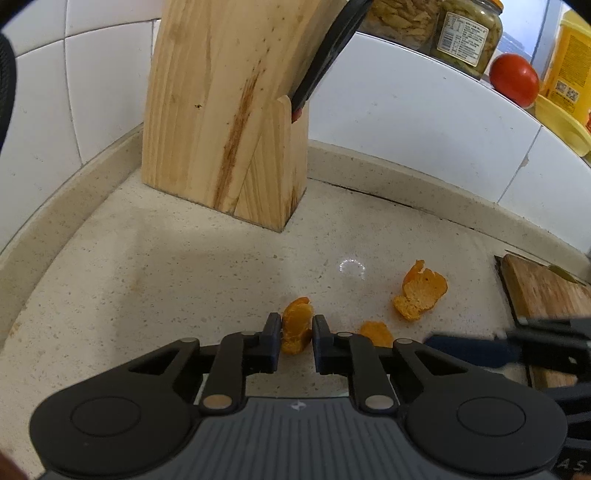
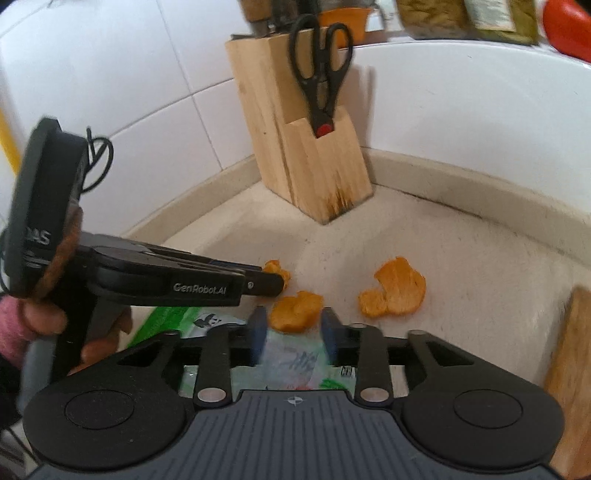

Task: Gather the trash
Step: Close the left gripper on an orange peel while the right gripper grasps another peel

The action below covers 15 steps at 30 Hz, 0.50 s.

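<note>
The left tool [image 1: 296, 334] has its fingers closed onto a small orange peel piece [image 1: 295, 330] on the bench [image 1: 147, 280], so the pickup is under way. The right tool [image 2: 293, 338] hovers open and empty above a green wrapper [image 2: 291, 360]. Next, I judge: lift the peel clear, then gather the middle peel [image 2: 295, 310] and the largest peel [image 2: 395, 293].

My right gripper [image 2: 293, 338] hides most of the green wrapper [image 2: 291, 360] beneath my jaws; ahead, the jars [image 2: 465, 16] blur, cut off above.
</note>
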{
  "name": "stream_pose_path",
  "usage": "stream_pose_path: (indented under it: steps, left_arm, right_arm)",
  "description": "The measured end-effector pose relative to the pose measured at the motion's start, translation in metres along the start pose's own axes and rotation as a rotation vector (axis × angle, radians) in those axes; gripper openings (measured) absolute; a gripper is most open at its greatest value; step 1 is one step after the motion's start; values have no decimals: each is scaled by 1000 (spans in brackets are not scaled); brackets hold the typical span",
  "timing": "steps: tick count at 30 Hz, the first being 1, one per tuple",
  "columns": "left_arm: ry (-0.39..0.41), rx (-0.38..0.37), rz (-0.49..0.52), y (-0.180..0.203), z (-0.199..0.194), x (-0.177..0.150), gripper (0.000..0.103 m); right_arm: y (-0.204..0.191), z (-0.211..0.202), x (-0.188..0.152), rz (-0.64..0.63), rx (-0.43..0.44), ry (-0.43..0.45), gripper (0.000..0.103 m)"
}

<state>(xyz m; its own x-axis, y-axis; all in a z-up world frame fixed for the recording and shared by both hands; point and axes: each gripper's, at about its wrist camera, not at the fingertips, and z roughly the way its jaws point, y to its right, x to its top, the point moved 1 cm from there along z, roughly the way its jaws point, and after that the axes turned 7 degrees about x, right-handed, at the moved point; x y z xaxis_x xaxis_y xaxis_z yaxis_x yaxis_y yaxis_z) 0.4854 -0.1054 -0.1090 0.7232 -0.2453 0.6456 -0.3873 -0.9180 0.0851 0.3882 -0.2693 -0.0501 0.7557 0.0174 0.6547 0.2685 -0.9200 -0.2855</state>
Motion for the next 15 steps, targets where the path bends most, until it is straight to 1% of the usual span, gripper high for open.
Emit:
stream_pose_path:
  steps: [1, 2, 4, 6, 7, 8, 9, 10, 12, 14, 15]
  left_arm:
    - [-1, -2, -2, -1, 0, 0, 20]
    - [-6, -8, -4, -1, 2, 0, 24]
    - [-6, -18, -11, -1, 5, 2, 29]
    - [-1, -20, -16, -1, 8, 5, 30]
    - [3, -19, -15, -1, 9, 5, 30]
    - [8, -19, -13, -1, 9, 6, 30]
    - [11, -16, -9, -2, 9, 5, 26]
    - [13, -5, -5, -2, 9, 5, 22]
    - [15, 6, 8, -3, 8, 4, 18]
    - [15, 2, -3, -6, 5, 2, 16]
    - [14, 6, -4, -7, 4, 1, 13]
  right_arm:
    - [-1, 5, 2, -22, -9, -13, 51]
    - [0, 9, 3, -35, -13, -20, 56]
    - [-1, 17, 6, -46, -8, -34, 57]
    - [-2, 23, 9, -56, -6, -37, 56]
    - [-3, 27, 10, -62, -3, -45, 51]
    - [-5, 30, 10, -70, -1, -65, 38]
    - [-6, 34, 10, -80, -13, -85, 30]
    - [-7, 36, 8, -86, -29, -98, 26]
    - [-9, 34, 7, -104, -48, -101, 24]
    - [-6, 29, 8, -78, -54, -99, 18]
    - [-4, 27, 8, -63, -55, -96, 18]
